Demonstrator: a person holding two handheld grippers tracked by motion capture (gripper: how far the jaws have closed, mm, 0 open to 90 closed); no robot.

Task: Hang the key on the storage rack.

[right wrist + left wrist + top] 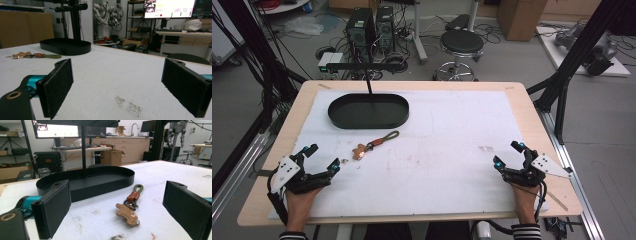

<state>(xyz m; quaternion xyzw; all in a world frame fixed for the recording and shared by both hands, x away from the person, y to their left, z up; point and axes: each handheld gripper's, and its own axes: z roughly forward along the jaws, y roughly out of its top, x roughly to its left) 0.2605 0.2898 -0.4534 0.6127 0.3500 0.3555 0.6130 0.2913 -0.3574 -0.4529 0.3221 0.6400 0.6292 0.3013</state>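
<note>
Both grippers rest wide open and empty near the desk's front edge, the left gripper (pixel 321 159) at about seven o'clock, the right gripper (pixel 508 155) at four. A brown leather gingerbread-shaped keychain with an olive cord loop (pixel 371 145) lies at one o'clock from the left gripper, just before the black oval metal tray (pixel 368 111). Flat on the white padded desk (pixel 452 130), it could slide away or slip from a shallow pinch.

Both hand-held grippers (pixel 323 156) (pixel 507 153) wide apart-jawed
</note>
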